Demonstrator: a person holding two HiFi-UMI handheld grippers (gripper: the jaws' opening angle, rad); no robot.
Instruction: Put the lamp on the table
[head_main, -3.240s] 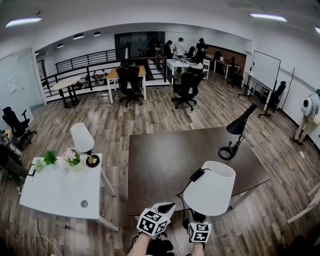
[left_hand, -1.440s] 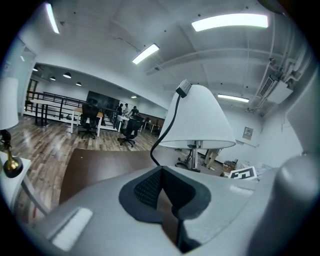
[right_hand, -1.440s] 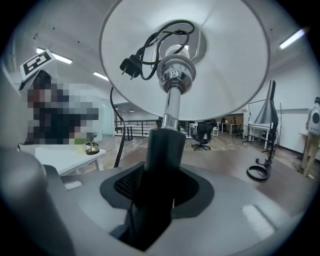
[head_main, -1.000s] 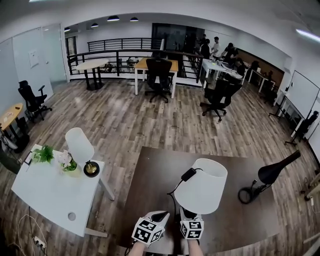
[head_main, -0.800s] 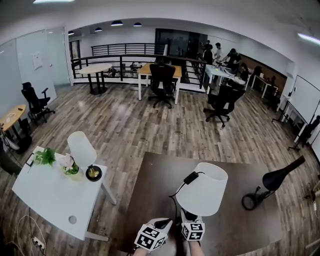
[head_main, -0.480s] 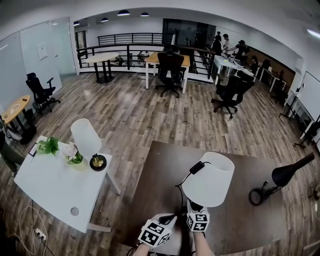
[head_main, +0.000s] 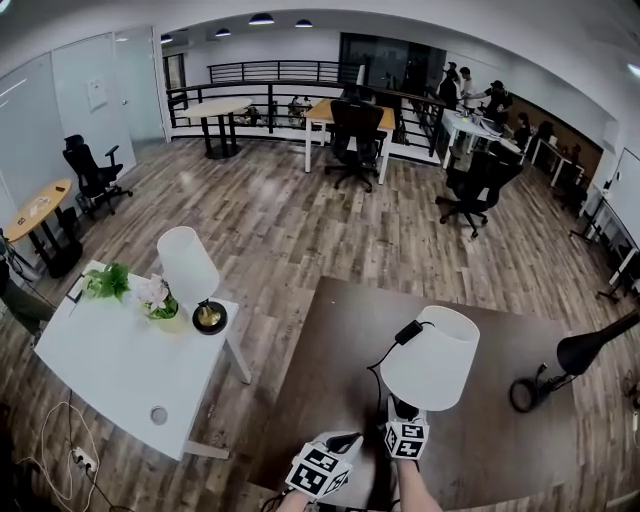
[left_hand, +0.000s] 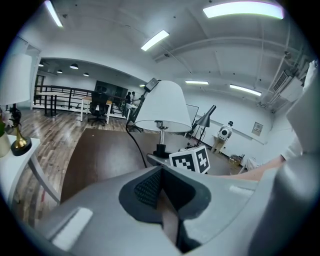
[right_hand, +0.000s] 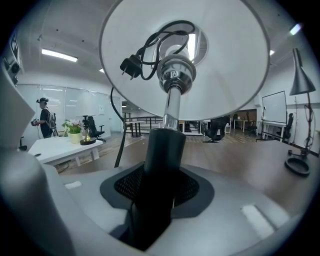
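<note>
Head view has the lamp (head_main: 430, 358) upright over the near half of the table (head_main: 330, 340), its black stem clamped in my right gripper (right_hand: 157, 185). Its cord (head_main: 385, 358) is looped up over the shade, with the plug resting on the rim. Whether the base touches the top I cannot tell (the shade and the gripper cover it). My left gripper (left_hand: 162, 200) sits just beside the right one at the near edge, jaws pressed together with nothing in them.

For room to move, the dark top is bare to the left of the lamp and ahead of it. On the right, a black lamp (head_main: 570, 365) stands with its ring base near that edge, well apart from mine. A strip of floor separates the table's left edge from a white table (head_main: 110, 370).

I count three lamps: mine, the black one, and a second lamp (head_main: 190, 270) on the white table, near its far corner. Two plants (head_main: 158, 298) stand beside it.
</note>
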